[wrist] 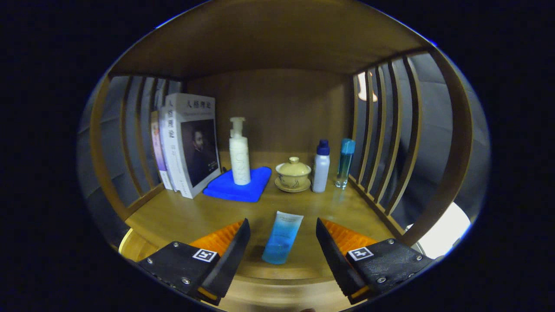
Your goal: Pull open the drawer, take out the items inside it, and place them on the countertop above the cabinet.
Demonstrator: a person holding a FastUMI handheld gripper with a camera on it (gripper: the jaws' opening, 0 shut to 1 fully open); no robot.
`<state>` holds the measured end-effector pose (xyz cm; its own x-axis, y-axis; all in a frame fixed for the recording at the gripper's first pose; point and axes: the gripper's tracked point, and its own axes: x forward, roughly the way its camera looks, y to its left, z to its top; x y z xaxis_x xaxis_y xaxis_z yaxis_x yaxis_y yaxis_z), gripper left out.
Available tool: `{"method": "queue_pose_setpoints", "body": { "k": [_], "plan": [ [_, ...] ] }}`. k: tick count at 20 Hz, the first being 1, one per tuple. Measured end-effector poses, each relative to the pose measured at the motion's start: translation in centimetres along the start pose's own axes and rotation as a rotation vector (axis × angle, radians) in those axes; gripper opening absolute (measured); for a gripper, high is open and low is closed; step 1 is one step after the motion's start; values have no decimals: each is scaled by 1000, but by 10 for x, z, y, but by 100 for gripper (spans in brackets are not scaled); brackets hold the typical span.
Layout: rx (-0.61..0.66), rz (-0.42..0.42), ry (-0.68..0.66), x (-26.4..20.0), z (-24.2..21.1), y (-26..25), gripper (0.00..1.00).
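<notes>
Fingers spread wide, nothing between the pads; your gripper (282,242) hangs just above the countertop (173,216) with the blue tube (282,237) lying flat in the gap between the two fingers, touching neither. Tube points away from you, paler flat end toward the shelf back, darker rounded end nearest the front edge of the wood.

Handling judgement: soft plastic squeeze tube, light, smooth-skinned, so likely a bit slippery and apt to squash. If you take it up again, close across the middle of the body where it is fullest (the flat crimped end would give the pads little to press on), and close gently.

Beyond the fingers, well apart from the tube: a white pump bottle (239,151) standing on a folded blue cloth (239,184), a lidded tea cup (293,174) on its saucer, a white bottle with a blue cap (321,165), a slim clear blue bottle (345,163). Books (188,145) lean against the left slats.

The tea cup looks fragile; keep clear of it.
</notes>
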<state>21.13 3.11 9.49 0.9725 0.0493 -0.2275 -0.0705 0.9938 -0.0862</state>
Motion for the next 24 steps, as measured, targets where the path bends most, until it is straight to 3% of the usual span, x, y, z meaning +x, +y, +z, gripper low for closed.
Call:
{"method": "queue_pose_setpoints", "body": {
  "k": [4,24],
  "plan": [
    [40,10,-126,-40,10,2,94],
    [-21,21,-258,-163,-99,38,94]
  ]
}}
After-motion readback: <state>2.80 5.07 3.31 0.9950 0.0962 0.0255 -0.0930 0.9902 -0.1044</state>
